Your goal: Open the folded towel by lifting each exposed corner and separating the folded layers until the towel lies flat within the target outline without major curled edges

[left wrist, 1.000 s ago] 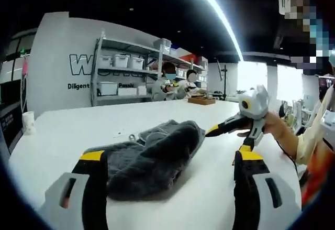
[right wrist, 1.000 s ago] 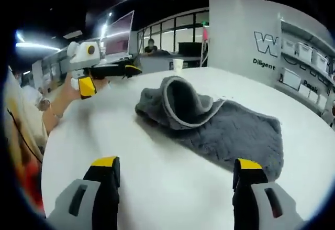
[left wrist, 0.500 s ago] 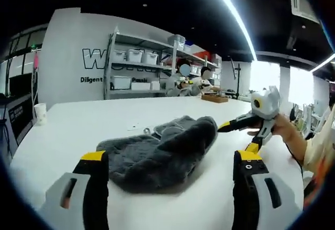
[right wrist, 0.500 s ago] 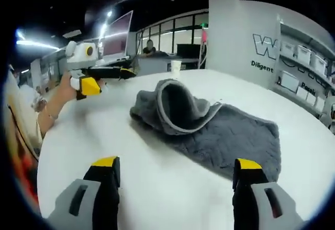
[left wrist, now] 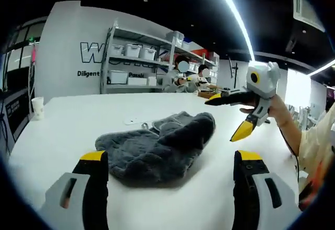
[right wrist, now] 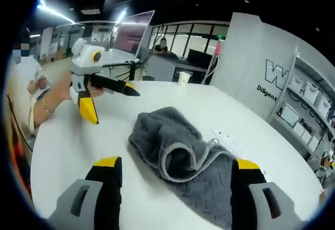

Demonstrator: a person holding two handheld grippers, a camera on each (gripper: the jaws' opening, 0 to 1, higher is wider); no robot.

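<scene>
A grey fluffy towel (left wrist: 157, 149) lies bunched on the white table (left wrist: 68, 125), with one end humped up. In the right gripper view the towel (right wrist: 172, 146) shows a rolled-over fold with a pale hem. My left gripper (left wrist: 170, 159) is open, its jaws low in front of the towel's near edge and holding nothing. My right gripper (right wrist: 177, 163) is also open and holds nothing, just short of the towel. A hand holds the right gripper (left wrist: 220, 120) in the air past the towel's humped end. The left gripper (right wrist: 116, 107) hangs open above the table (right wrist: 63, 146), left of the towel.
A paper cup (left wrist: 36, 107) stands near the table's far left edge, the same cup (right wrist: 183, 78) being at the far rim in the right gripper view. Small pale bits (left wrist: 131, 121) lie behind the towel. Shelves with bins (left wrist: 131, 67) and seated people (left wrist: 180, 78) are beyond.
Both grippers have risen off the table and both views have shifted with them. In each view the other gripper's jaws now stand wider apart. The towel has kept its bunched shape.
</scene>
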